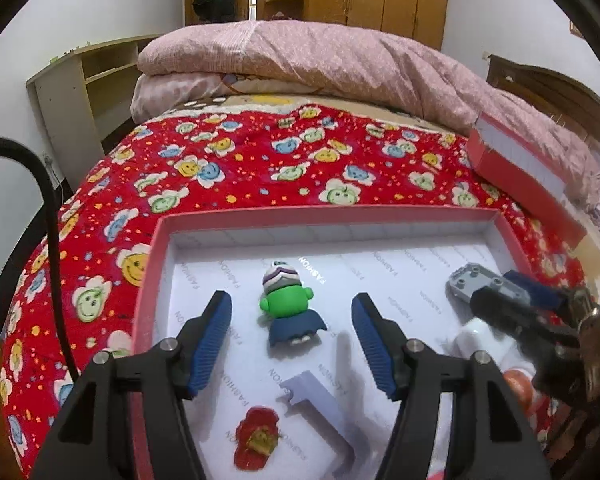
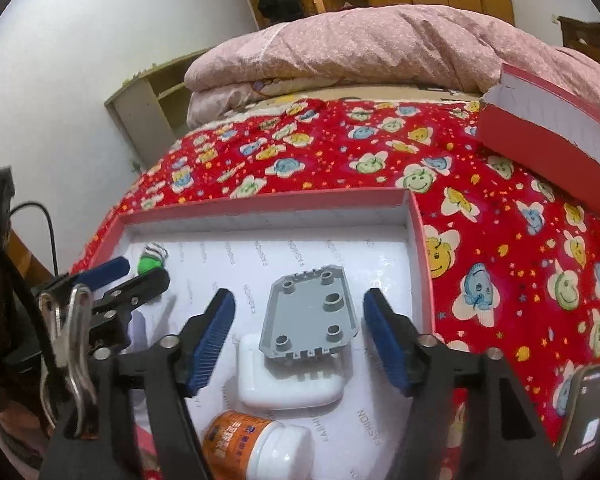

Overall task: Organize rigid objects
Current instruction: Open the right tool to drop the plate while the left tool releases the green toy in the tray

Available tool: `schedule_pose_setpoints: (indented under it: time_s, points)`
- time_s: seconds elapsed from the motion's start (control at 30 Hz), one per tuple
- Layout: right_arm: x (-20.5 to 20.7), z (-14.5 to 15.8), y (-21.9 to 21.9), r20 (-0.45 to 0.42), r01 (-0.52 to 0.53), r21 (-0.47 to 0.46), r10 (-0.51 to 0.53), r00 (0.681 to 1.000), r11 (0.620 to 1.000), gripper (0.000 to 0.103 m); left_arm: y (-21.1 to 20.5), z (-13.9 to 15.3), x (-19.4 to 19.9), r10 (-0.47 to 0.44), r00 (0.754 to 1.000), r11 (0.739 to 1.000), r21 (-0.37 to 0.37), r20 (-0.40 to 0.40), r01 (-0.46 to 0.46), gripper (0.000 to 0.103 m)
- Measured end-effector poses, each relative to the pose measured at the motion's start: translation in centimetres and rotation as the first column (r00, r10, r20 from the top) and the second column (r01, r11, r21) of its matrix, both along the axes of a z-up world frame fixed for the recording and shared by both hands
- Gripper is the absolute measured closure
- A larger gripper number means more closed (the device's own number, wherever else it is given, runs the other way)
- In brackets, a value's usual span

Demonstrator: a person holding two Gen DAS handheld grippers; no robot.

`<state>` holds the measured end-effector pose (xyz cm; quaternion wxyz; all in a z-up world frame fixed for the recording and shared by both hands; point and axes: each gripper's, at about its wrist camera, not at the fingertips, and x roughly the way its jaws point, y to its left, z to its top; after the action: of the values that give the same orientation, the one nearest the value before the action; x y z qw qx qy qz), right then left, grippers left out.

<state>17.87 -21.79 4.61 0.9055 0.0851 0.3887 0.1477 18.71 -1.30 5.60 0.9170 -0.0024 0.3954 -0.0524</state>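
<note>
A shallow pink box (image 1: pixel 320 216) with a white printed floor lies on the bed. In it lies a green and purple toy figure (image 1: pixel 290 306); my left gripper (image 1: pixel 292 340) stands open around it, pads apart from it. Nearer the camera lie a pale plastic bracket (image 1: pixel 320 412) and a red flat piece (image 1: pixel 258 442). A grey studded plate (image 2: pixel 310 316) leans on a white square case (image 2: pixel 288 380) in the box (image 2: pixel 418 248). My right gripper (image 2: pixel 300 336) is open on both sides of the plate, not pressing it. An orange-labelled bottle (image 2: pixel 256 446) lies in front.
The box lid (image 2: pixel 548 136) rests at the far right against a pink duvet (image 1: pixel 320 64). A red flowered blanket (image 2: pixel 520 264) covers the bed. A phone (image 2: pixel 590 412) lies at the right edge. A black cable (image 1: pixel 50 208) hangs on the left. Keys (image 2: pixel 72 336) dangle from the left gripper.
</note>
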Motion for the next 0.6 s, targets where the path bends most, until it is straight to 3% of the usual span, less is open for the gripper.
schedule_pose_setpoints:
  time_s: [0.6]
  points:
    - [-5.0,3.3,0.9,0.073,-0.027,-0.027,0.029,0.997,0.999,0.029,1.8,2.8,-7.9,0.014,0.999,1.0,-0.007,0.047,-0.013,0.037]
